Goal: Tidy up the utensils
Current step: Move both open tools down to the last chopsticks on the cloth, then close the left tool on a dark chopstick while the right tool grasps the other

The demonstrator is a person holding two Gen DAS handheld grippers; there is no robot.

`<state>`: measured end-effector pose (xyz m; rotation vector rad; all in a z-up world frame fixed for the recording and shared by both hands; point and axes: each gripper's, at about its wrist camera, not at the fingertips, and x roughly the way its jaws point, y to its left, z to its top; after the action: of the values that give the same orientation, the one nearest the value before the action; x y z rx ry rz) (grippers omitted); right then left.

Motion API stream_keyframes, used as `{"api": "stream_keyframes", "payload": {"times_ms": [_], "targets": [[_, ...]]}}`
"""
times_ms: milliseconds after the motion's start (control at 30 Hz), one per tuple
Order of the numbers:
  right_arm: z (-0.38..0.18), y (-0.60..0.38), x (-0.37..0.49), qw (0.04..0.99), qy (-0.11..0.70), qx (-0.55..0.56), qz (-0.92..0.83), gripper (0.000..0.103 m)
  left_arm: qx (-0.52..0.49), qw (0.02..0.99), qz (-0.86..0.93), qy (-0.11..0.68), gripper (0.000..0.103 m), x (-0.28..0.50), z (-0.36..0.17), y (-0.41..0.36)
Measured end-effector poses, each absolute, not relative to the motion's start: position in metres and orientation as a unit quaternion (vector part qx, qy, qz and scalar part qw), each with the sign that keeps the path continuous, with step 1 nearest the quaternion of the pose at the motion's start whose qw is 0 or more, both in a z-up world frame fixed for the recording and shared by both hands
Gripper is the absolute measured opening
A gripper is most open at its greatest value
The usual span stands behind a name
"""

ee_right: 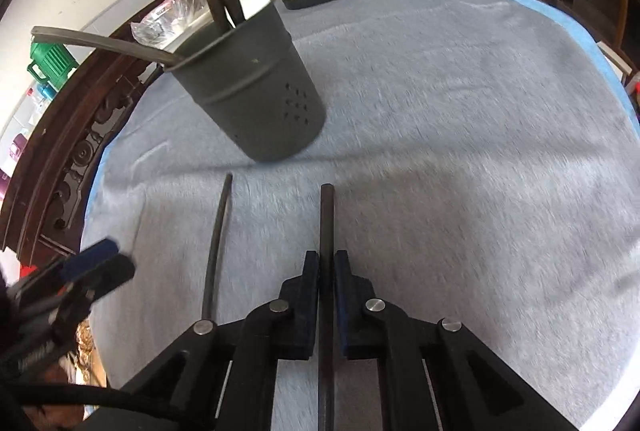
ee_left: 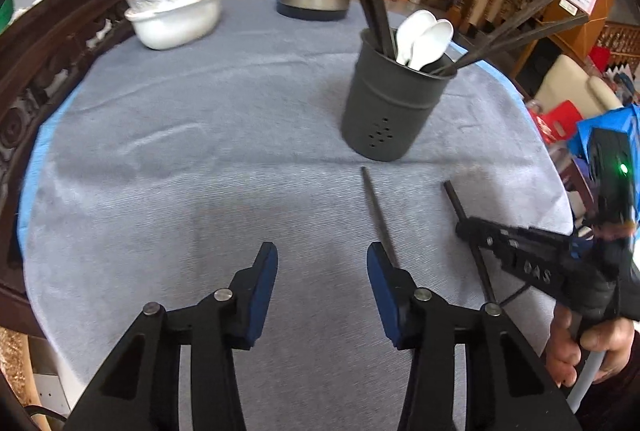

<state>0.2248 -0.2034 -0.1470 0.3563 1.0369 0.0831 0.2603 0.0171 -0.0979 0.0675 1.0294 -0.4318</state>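
Right gripper (ee_right: 327,267): jaws clamped on 1 dark chopstick (ee_right: 327,215) lying flat on the grey surface (ee_right: 460,151); left gripper (ee_left: 322,263): jaws apart, nothing between, right pad just beside a 2nd chopstick (ee_left: 378,215); both chopsticks near the holder (ee_left: 390,107), itself upright with spoons (ee_left: 422,39).
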Motion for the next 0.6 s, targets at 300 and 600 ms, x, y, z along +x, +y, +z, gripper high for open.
{"api": "stream_keyframes", "payload": {"times_ms": [300, 600], "targets": [[-0.143, -0.204, 0.240, 0.836, 0.521, 0.169, 0.024, 0.012, 0.013, 0.819, -0.238, 0.522, 0.048, 0.300, -0.112, -0.014], [-0.141, -0.189, 0.263, 0.850, 0.516, 0.099, 0.034, 0.010, 0.013, 0.800, -0.259, 0.541, 0.024, 0.326, -0.127, -0.036]]}}
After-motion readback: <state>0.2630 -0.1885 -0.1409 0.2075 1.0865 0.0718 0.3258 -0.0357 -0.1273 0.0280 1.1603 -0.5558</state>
